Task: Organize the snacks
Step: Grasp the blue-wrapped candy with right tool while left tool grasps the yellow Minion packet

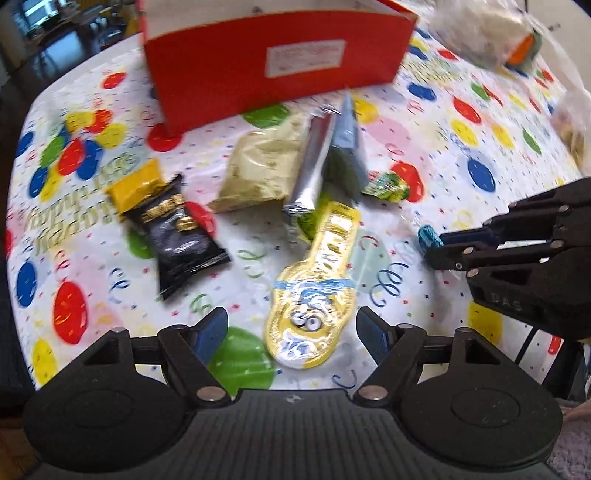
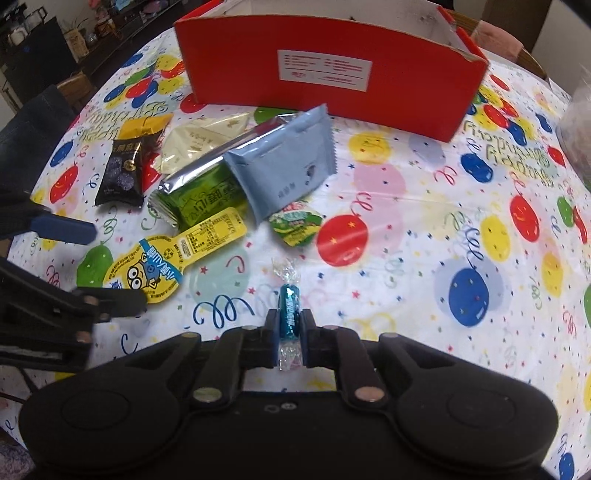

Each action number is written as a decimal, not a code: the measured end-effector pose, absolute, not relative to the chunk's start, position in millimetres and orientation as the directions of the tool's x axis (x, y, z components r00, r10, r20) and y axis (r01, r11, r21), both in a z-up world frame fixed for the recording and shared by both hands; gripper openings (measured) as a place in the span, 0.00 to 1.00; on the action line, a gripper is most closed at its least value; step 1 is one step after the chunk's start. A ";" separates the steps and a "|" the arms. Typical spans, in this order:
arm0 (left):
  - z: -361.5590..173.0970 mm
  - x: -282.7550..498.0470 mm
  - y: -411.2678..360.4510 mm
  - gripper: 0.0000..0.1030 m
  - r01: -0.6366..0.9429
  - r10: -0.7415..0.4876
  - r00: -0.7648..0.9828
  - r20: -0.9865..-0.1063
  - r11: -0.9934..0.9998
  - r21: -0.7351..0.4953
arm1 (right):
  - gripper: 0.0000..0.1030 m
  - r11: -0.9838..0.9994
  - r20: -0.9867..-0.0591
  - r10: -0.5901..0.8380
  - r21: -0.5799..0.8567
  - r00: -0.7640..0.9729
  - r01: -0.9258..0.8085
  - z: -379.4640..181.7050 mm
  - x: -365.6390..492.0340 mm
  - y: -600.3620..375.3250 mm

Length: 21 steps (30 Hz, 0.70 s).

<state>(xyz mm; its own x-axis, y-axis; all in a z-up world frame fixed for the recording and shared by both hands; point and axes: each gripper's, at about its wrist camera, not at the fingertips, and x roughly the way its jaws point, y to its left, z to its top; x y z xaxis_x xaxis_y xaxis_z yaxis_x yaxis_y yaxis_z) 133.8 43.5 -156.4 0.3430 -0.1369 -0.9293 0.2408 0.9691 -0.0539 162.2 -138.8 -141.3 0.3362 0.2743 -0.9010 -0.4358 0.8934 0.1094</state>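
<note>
My right gripper [image 2: 289, 325] is shut on a small teal wrapped candy [image 2: 290, 308], its clear twisted ends sticking out front and back, low over the balloon-print tablecloth [image 2: 424, 206]. In the left wrist view the same candy [image 1: 429, 236] shows at the tip of the right gripper [image 1: 436, 249]. My left gripper [image 1: 291, 325] stands open, its fingers on either side of a yellow cartoon-face pouch [image 1: 314, 295] lying flat, without touching it. The red cardboard box [image 2: 332, 77] stands open-topped at the back.
Loose snacks lie in front of the box: a black packet [image 2: 122, 173], a cream packet [image 2: 199, 140], a green-and-silver packet [image 2: 199, 199], a blue-grey packet [image 2: 284, 166] and a green jelly cup [image 2: 295, 223]. Clear plastic bags [image 1: 480, 29] sit at the far right.
</note>
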 end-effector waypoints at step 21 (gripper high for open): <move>-169.6 139.6 32.5 0.56 0.255 -0.089 0.337 -0.937 0.967 0.000 | 0.09 0.905 -0.881 0.304 0.149 0.361 -0.399 -132.0 159.8 -155.2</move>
<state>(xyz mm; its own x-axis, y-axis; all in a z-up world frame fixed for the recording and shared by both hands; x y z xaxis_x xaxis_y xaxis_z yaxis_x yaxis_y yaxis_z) 139.6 32.5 -169.6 0.3371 -0.0893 -0.9372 0.2553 0.9669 -0.0003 159.8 -155.2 -132.0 0.3611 0.3044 -0.8814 -0.3994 0.9046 0.1488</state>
